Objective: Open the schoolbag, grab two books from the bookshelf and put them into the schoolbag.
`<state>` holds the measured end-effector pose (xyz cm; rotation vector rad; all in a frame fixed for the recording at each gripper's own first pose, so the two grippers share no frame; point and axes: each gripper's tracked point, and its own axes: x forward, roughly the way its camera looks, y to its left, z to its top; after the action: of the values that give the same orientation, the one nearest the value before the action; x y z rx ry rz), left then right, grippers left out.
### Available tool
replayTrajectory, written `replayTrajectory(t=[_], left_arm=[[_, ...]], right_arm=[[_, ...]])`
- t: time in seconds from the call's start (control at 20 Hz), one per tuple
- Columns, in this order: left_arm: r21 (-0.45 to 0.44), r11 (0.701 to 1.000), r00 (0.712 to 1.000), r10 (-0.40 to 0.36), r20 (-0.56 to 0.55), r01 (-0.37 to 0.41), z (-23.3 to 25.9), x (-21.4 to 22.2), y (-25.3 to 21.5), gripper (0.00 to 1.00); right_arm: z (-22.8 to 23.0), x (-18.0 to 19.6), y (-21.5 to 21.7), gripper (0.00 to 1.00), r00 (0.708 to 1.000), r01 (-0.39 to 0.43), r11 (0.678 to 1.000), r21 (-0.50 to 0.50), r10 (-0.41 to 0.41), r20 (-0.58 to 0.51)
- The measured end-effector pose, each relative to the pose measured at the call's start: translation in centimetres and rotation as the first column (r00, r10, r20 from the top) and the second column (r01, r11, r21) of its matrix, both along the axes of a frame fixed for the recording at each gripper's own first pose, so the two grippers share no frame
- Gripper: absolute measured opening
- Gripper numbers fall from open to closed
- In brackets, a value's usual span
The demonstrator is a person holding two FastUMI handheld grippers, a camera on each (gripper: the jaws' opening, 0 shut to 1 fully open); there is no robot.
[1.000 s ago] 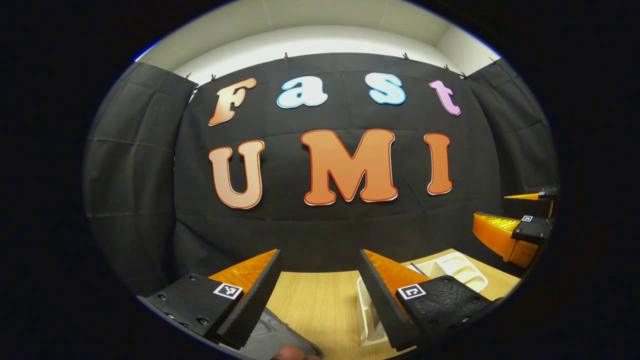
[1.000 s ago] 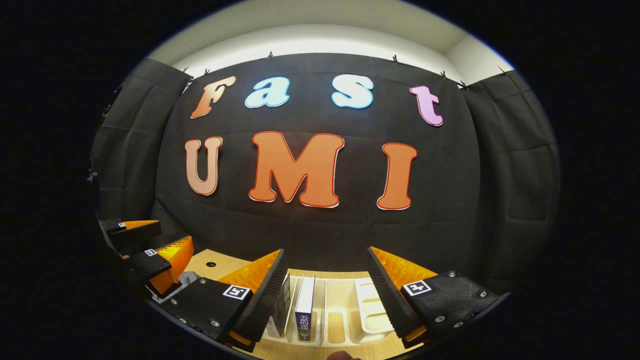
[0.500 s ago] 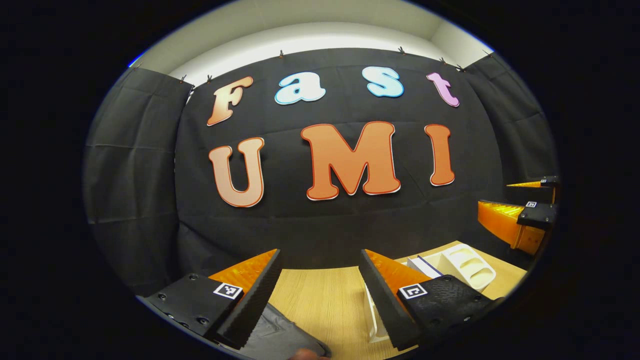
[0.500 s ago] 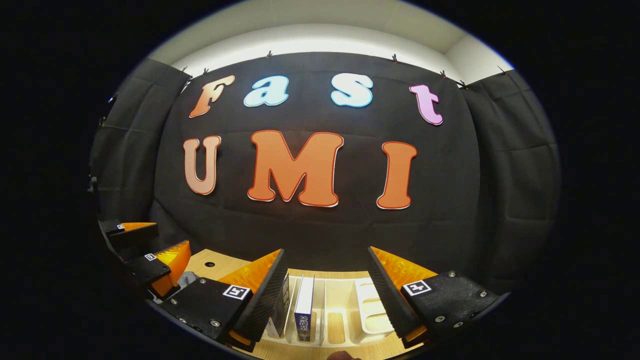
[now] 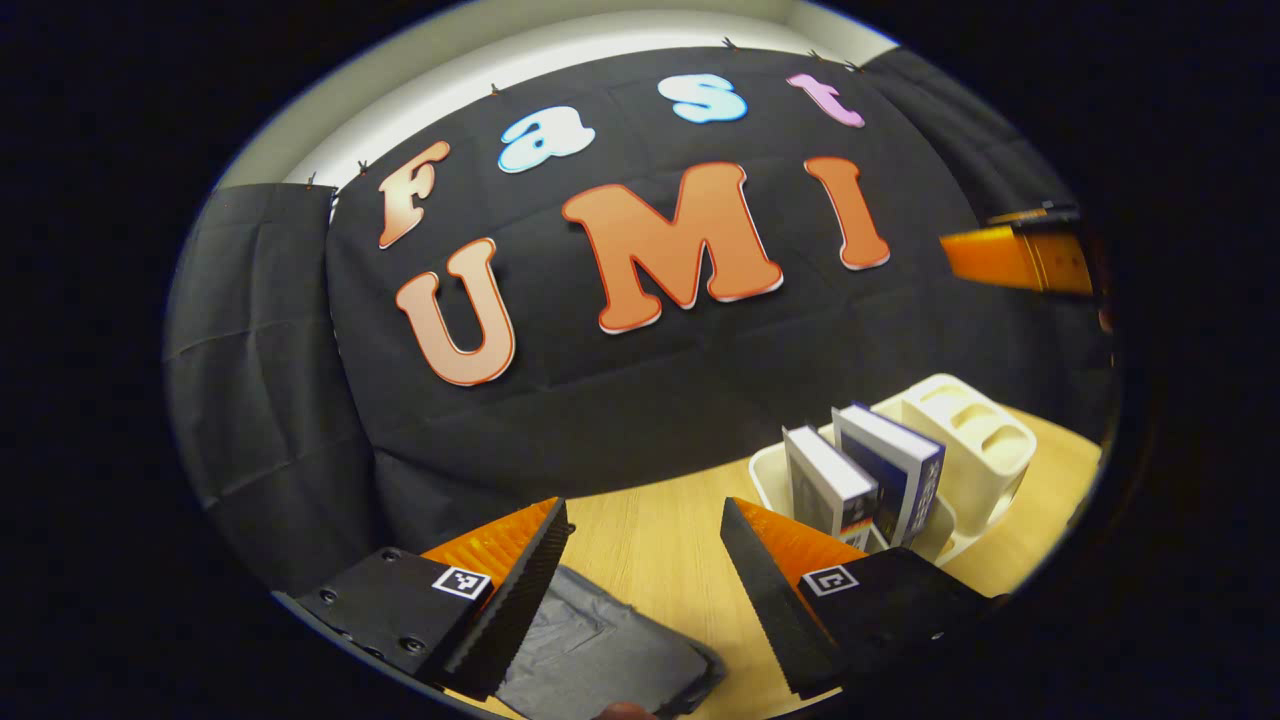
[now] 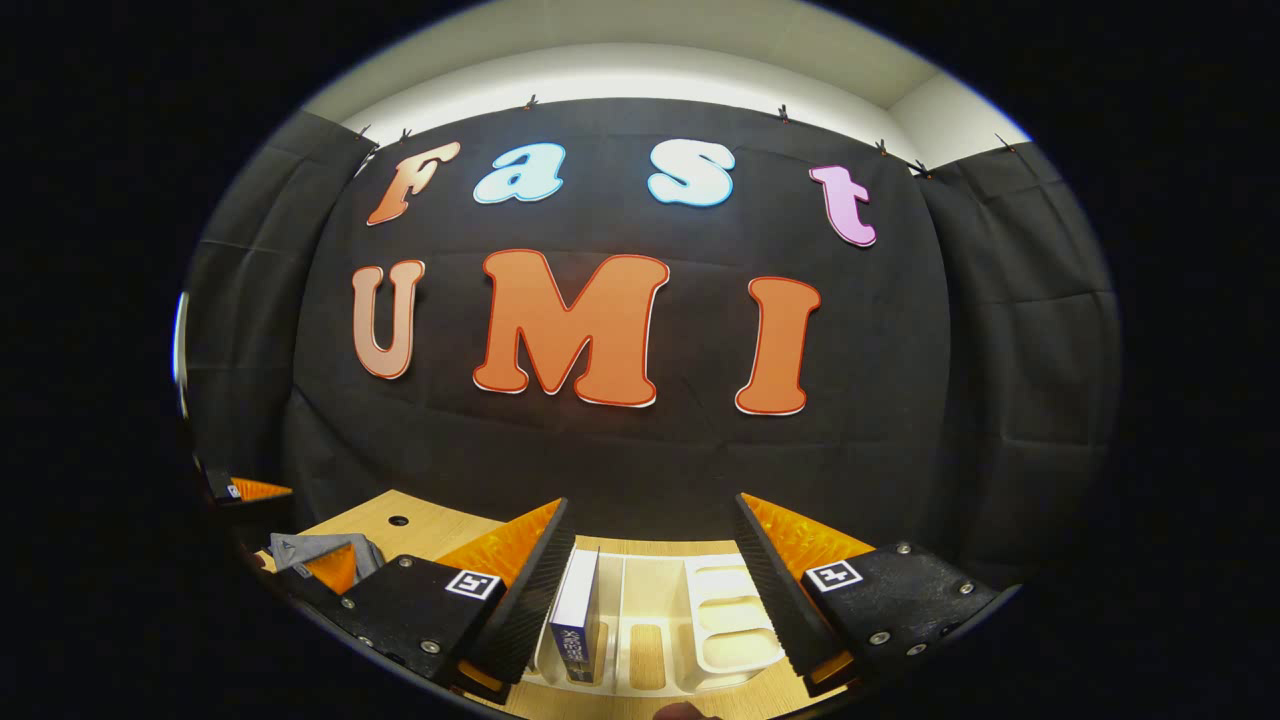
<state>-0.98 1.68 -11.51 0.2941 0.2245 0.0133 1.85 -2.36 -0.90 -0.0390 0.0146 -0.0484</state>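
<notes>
In the left gripper view my left gripper (image 5: 642, 510) is open, low over the wooden table, with nothing between its fingers. The grey schoolbag (image 5: 600, 650) lies flat just beneath it. To the right, a white bookshelf rack (image 5: 975, 440) holds two upright books: a dark one (image 5: 825, 490) and a blue one (image 5: 890, 470). The right gripper (image 5: 970, 228) hangs high at the right edge. In the right gripper view my right gripper (image 6: 652, 510) is open, straight above the bookshelf (image 6: 720, 625). One book (image 6: 575, 615) stands by its left finger. At far left are the left gripper (image 6: 300, 525) and the schoolbag (image 6: 310, 548).
The light wooden table (image 5: 650, 540) runs back to the black cloth wall. There is a small round hole (image 6: 398, 521) in the tabletop near the back left. The right-hand slots of the bookshelf hold nothing.
My left gripper has tipped down and rolled, bringing more of the schoolbag and the bookshelf with its books into its view. My right gripper has shifted only slightly over the bookshelf.
</notes>
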Motion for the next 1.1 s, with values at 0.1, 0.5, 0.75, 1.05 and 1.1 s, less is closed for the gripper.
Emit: replayTrajectory(t=[0.1,0.5,0.75,1.05,1.1], left_arm=[[0.079,0.997,0.998,0.007,-0.059,-0.002,-3.1,-0.8,0.5,0.97],[0.382,0.921,0.960,0.037,-0.279,0.075,-14.1,-4.5,1.9,0.98],[0.504,0.853,0.926,0.074,-0.371,0.134,-18.9,-6.6,3.4,0.97],[0.609,0.775,0.896,0.135,-0.423,0.171,-22.1,-9.3,4.9,0.97],[0.628,0.757,0.891,0.145,-0.431,0.180,-22.6,-9.6,5.1,0.96]], right_arm=[[-0.3,0.5,-0.7,0.95,1.000,0.010,1.000,-0.003,-0.010,-0.003],[-1.2,1.7,-2.6,0.95,1.000,0.020,1.000,0.002,-0.020,-0.009],[-2.3,1.7,-2.7,0.95,1.000,0.000,1.000,0.004,0.000,-0.023],[-3.3,2.2,-3.5,0.95,1.000,-0.004,1.000,0.026,0.004,-0.030],[-3.6,2.3,-3.7,0.95,0.999,-0.001,1.000,0.031,0.002,-0.034]])
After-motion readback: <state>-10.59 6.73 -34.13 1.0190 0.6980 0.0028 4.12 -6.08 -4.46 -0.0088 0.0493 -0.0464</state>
